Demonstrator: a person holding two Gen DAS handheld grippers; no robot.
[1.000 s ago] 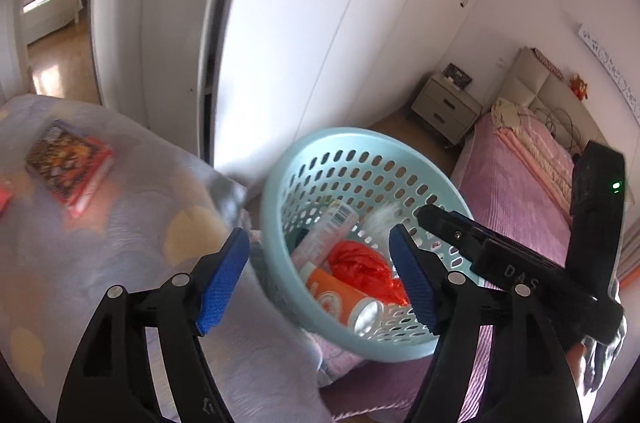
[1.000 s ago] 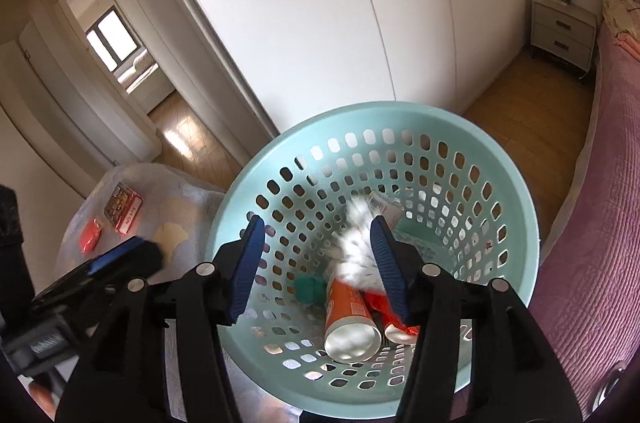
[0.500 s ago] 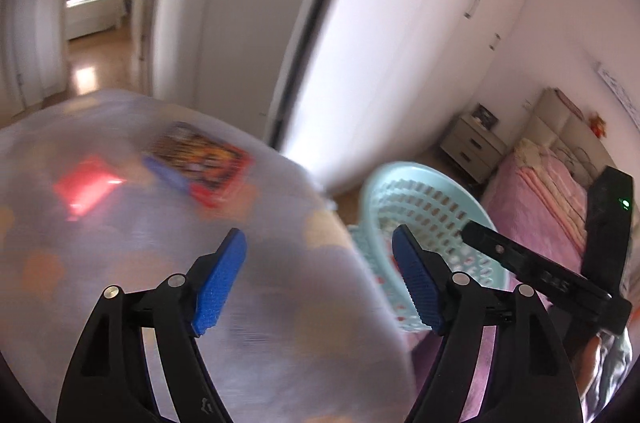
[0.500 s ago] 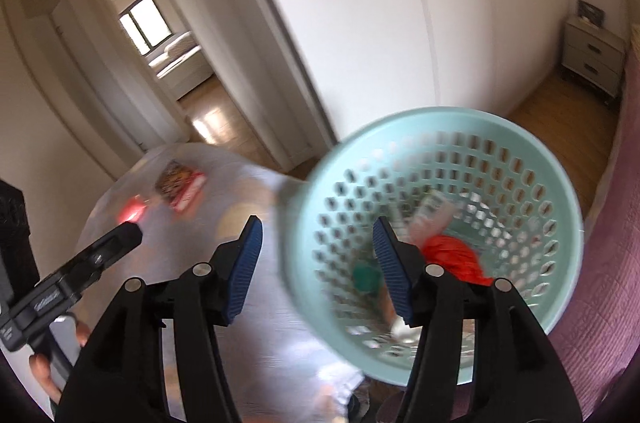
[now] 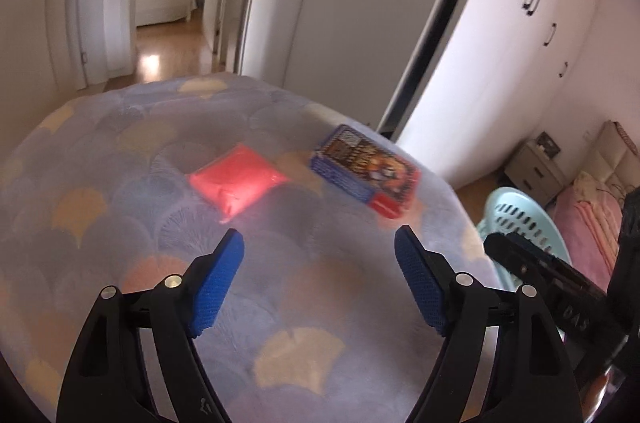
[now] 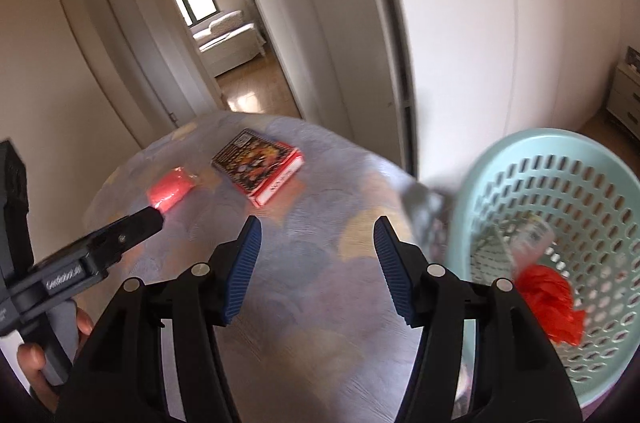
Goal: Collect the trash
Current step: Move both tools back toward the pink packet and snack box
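A red pouch (image 5: 236, 179) and a printed snack box (image 5: 366, 169) lie on a lilac patterned blanket (image 5: 280, 303). My left gripper (image 5: 320, 283) is open and empty, above the blanket, short of both items. My right gripper (image 6: 316, 263) is open and empty over the blanket, with the box (image 6: 258, 167) and pouch (image 6: 170, 189) ahead of it. A mint perforated basket (image 6: 576, 183) at the right holds red crumpled wrapping (image 6: 550, 299) and other trash. The basket's rim (image 5: 520, 211) shows in the left wrist view.
White wardrobe doors (image 5: 500, 43) stand behind the blanket. An open doorway (image 6: 224, 43) leads to a hallway and another room. A nightstand (image 5: 540, 163) and a pink bed (image 5: 592, 219) are at the far right.
Both grippers have swung left, away from the basket and over the blanket. The pouch and box are now in front of both. The white paper that was dropping between the right fingers is in the basket.
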